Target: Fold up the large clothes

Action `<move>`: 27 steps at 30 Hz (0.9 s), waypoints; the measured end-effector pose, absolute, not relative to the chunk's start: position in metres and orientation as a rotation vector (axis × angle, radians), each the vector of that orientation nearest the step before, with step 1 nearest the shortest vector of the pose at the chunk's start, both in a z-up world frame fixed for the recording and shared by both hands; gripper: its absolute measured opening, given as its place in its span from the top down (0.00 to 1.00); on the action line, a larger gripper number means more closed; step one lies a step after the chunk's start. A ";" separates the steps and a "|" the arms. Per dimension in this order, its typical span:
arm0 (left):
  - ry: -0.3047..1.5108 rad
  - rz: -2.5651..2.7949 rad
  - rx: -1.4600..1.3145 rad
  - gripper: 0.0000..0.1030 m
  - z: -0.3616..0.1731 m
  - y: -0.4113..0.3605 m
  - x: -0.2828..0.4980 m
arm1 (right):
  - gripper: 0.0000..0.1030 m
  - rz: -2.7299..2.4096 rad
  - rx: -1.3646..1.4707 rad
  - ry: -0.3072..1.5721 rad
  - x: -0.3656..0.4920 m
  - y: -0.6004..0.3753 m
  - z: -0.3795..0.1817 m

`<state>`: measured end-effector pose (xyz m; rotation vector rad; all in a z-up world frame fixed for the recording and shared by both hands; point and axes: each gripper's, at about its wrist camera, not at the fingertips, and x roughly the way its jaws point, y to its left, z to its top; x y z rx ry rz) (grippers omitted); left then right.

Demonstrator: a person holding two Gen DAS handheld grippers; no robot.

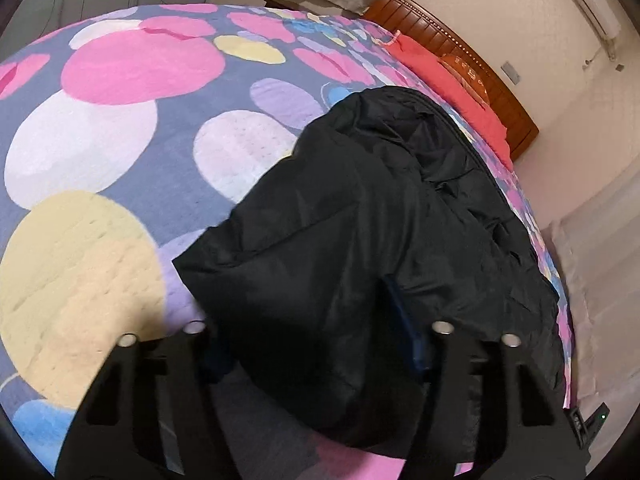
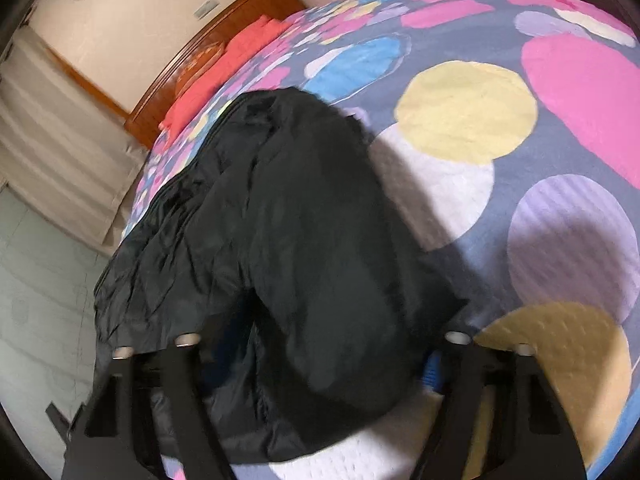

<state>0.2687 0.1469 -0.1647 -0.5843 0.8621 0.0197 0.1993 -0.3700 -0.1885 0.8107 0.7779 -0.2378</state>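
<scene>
- One black jacket [image 1: 360, 220] is the only garment in the left wrist view; it lies on the bed [image 1: 100, 152] near the edge, over the spotted bedspread, with the wooden headboard [image 1: 472, 68] and a red pillow [image 1: 452, 84] beyond it.
- The near end of the jacket bulges up between the fingers of the left gripper [image 1: 320, 332]. The fingers stand half apart with cloth filling the gap, but I cannot tell whether the pads press on it, since the contact is hidden in dark fabric.
- Judging by this view, one fold looks made: a thick layer lies doubled over a crumpled lower layer. The bundle is still lumpy and long, so further folding and smoothing seem left.
- No container shows here: no basket, box or drawer.
- The right wrist view shows the same jacket [image 2: 288, 220] from the other side, along the edge of the bed [image 2: 500, 200], with the floor [image 2: 44, 280] beside it.
- The right gripper [image 2: 320, 340] straddles the near end likewise, its fingers half apart around bunched cloth; again I cannot tell whether they are clenched on it or loose.
- No container appears here either.
</scene>
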 end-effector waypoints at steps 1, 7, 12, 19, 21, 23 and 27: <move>0.861 0.011 -0.599 0.56 -0.164 0.146 0.269 | 0.52 -0.231 0.830 0.769 0.198 -0.372 -0.190; 0.845 -0.018 -0.601 0.75 -0.157 0.144 0.259 | 0.74 -0.182 0.831 0.738 0.186 -0.371 -0.184; 0.852 -0.043 -0.608 0.77 -0.149 0.150 0.236 | 0.75 -0.165 0.830 0.743 0.160 -0.370 -0.180; 0.878 -0.059 -0.617 0.77 -0.148 0.161 0.177 | 0.75 -0.145 0.829 0.767 0.108 -0.368 -0.178; 0.886 -0.060 -0.624 0.77 -0.147 0.165 0.164 | 0.75 -0.140 0.832 0.773 0.091 -0.367 -0.176; 0.897 -0.060 -0.623 0.77 -0.146 0.168 0.146 | 0.75 -0.137 0.830 0.779 0.081 -0.365 -0.175; 0.904 -0.058 -0.618 0.77 -0.146 0.170 0.123 | 0.75 -0.126 0.831 0.788 0.059 -0.363 -0.176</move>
